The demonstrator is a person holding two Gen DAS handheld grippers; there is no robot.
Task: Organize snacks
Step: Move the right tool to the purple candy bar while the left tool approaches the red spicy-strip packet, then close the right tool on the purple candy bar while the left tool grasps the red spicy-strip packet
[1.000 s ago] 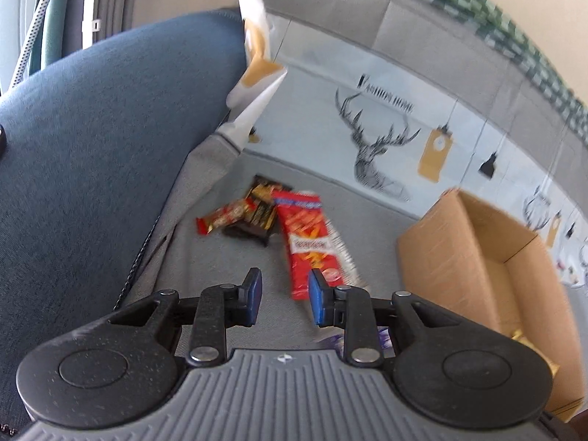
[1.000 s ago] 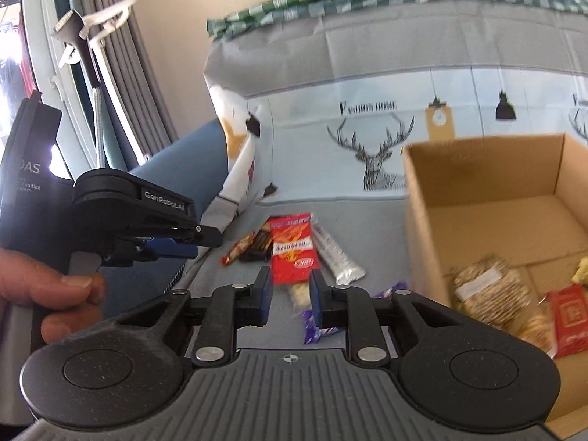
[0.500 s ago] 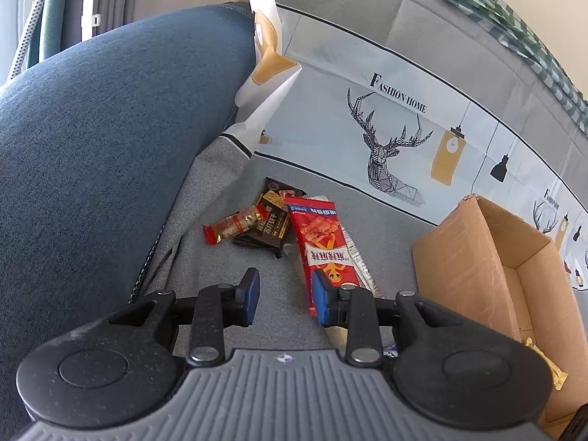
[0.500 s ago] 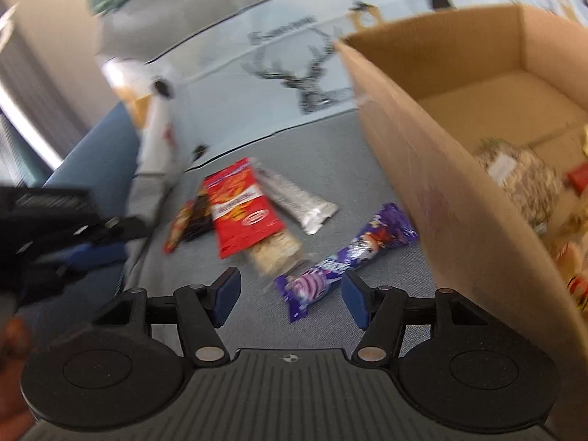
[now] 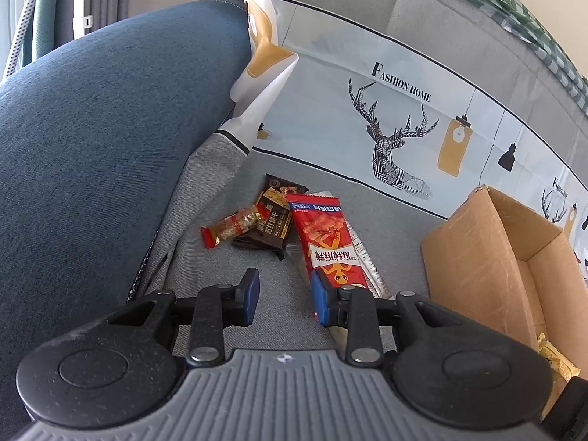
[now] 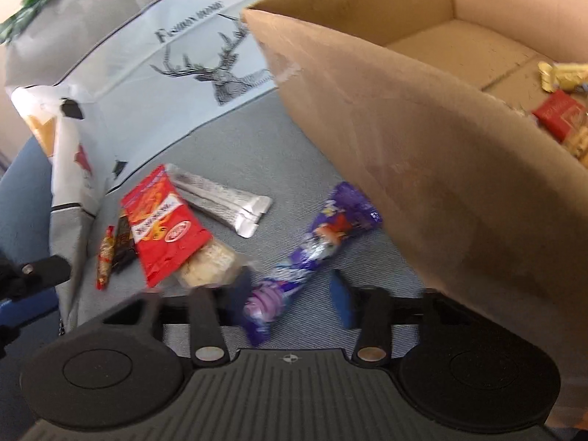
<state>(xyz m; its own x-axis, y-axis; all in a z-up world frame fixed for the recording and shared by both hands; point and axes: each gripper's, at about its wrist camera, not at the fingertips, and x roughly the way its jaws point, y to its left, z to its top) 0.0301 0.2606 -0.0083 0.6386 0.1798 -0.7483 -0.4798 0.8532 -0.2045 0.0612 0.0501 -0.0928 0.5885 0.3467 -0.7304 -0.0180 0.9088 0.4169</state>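
Loose snacks lie on the grey sofa seat: a red packet [image 5: 327,235] [image 6: 161,228], a dark packet [image 5: 273,220], a small red-gold bar [image 5: 231,226], a silver sachet [image 6: 220,198], a pale cracker pack [image 6: 207,268] and a purple wrapper [image 6: 316,246]. My left gripper [image 5: 284,299] is open and holds nothing, its right finger over the red packet's near end. My right gripper [image 6: 290,303] hangs low over the purple wrapper. Its jaws are closing with the wrapper's near end between them, and the right pad stands clear of it. The picture is blurred there.
An open cardboard box [image 6: 404,128] [image 5: 477,257] stands right of the snacks, with a red packet [image 6: 558,114] and a gold wrapper [image 6: 558,73] inside. A blue armrest [image 5: 110,147] rises on the left. The printed deer backrest cover [image 5: 386,139] closes the far side.
My right gripper dropped and rolled toward the purple wrapper; its jaws spread wide, then narrowed around the wrapper's end. The left gripper crept slightly nearer the red packet.
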